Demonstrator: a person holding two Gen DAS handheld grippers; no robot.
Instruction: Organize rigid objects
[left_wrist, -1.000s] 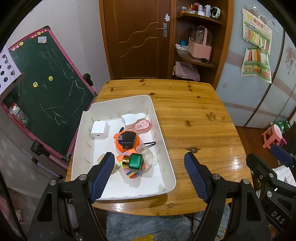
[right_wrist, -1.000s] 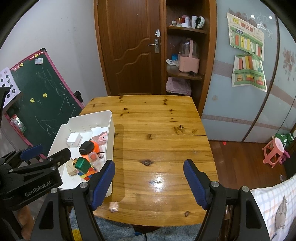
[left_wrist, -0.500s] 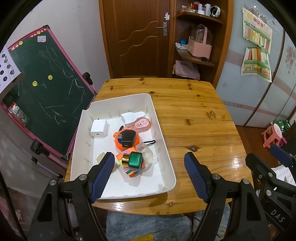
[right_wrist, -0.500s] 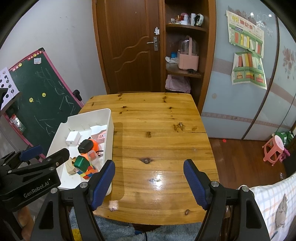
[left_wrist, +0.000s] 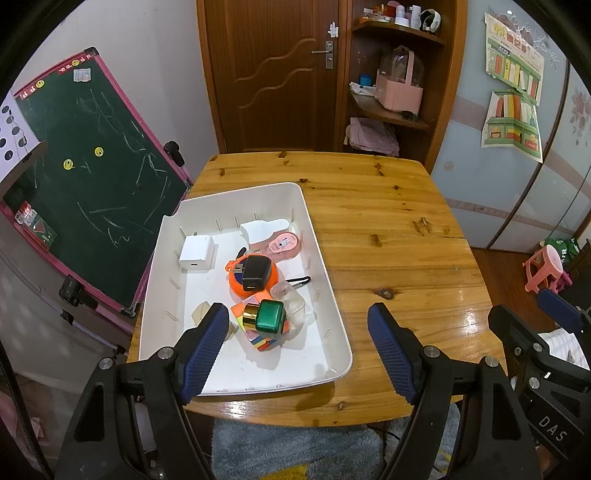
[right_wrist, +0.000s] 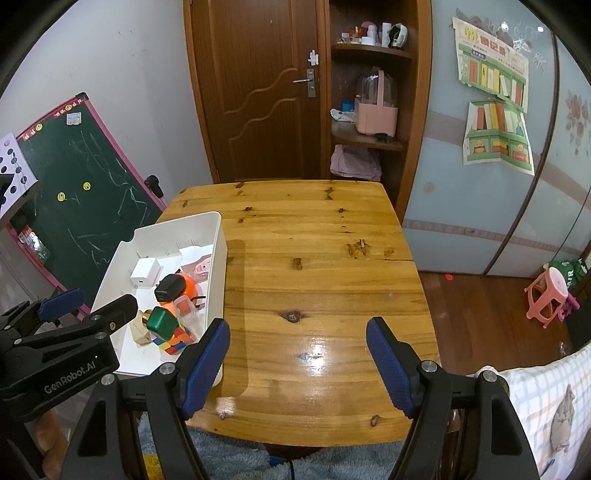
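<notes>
Nothing has moved since the earlier frames: both your grippers hang where they were, same tilt, same gap. Your left gripper (left_wrist: 297, 345) hovers over the near end of the white tray (left_wrist: 334, 328), jaws spread wide w/ nothing between the pads. Your right gripper (right_wrist: 297, 360) sits over bare wooden table (right_wrist: 321, 266), also released & empty. Tray lies on the table's left side, and all the rigid bits are in it: white charger (left_wrist: 197, 253), black adapter (left_wrist: 255, 272) on an orange round thing (left_wrist: 236, 286), green cube w/ gold collar (left_wrist: 267, 315) atop a multicolour puzzle cube (left_wrist: 258, 338), pink tape dispenser (left_wrist: 283, 245) near the far wall.
</notes>
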